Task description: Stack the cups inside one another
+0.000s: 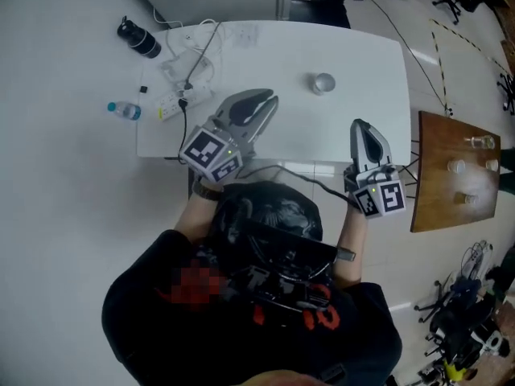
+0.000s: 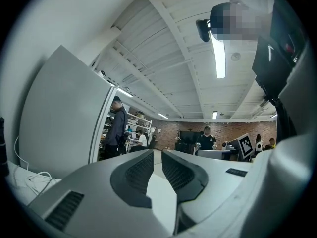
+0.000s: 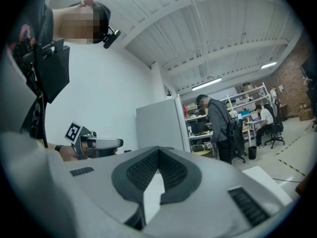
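Note:
A clear cup (image 1: 323,82), or cups nested in one another, stands alone on the white table (image 1: 362,55) towards its far side; I cannot tell how many. My left gripper (image 1: 272,100) is held level over the table's near left part, short of the cup, with its jaws together and nothing in them. My right gripper (image 1: 360,124) hovers at the near right edge, also shut and empty. In the left gripper view the fingertips (image 2: 157,151) meet, and the right gripper's tips (image 3: 158,150) meet in its own view. Neither gripper view shows the cup.
A black bottle (image 1: 138,39), a small water bottle (image 1: 125,110) and a power strip with cables (image 1: 181,95) lie at the table's left end. A wooden table (image 1: 455,171) with clear cups stands to the right. People stand and sit in the room beyond.

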`<state>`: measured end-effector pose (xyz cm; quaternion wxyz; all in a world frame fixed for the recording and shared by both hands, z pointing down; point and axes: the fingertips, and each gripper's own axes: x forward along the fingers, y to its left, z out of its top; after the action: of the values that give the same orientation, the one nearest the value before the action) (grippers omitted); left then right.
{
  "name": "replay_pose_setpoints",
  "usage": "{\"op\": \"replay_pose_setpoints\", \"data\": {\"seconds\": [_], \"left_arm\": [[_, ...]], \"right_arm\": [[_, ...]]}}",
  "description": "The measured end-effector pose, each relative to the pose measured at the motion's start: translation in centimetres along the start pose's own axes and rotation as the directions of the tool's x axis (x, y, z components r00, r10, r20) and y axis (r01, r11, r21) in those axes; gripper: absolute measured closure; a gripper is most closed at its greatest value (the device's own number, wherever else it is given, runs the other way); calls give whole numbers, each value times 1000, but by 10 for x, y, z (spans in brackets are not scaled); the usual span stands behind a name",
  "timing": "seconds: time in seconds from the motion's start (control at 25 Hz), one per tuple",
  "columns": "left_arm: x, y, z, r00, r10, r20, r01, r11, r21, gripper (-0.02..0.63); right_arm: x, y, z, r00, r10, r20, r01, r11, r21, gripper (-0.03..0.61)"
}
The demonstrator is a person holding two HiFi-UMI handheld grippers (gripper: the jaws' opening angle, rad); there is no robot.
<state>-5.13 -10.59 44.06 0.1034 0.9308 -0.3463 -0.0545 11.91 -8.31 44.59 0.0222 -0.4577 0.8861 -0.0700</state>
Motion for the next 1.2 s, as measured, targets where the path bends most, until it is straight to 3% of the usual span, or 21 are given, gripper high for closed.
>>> {"op": "replay_pose_setpoints", "data": {"seconds": [0.52,1.2], "left_arm": [[-51,38,12,983,175,62,-176,984,19,557],[-78,54,11,971,232,60,-232,973,-7,557]], "right_arm": [[61,36,-12,985,169,-26,-170,986,0,574],[94,58,-19,969,243,-38,-243,970,5,575]]}}
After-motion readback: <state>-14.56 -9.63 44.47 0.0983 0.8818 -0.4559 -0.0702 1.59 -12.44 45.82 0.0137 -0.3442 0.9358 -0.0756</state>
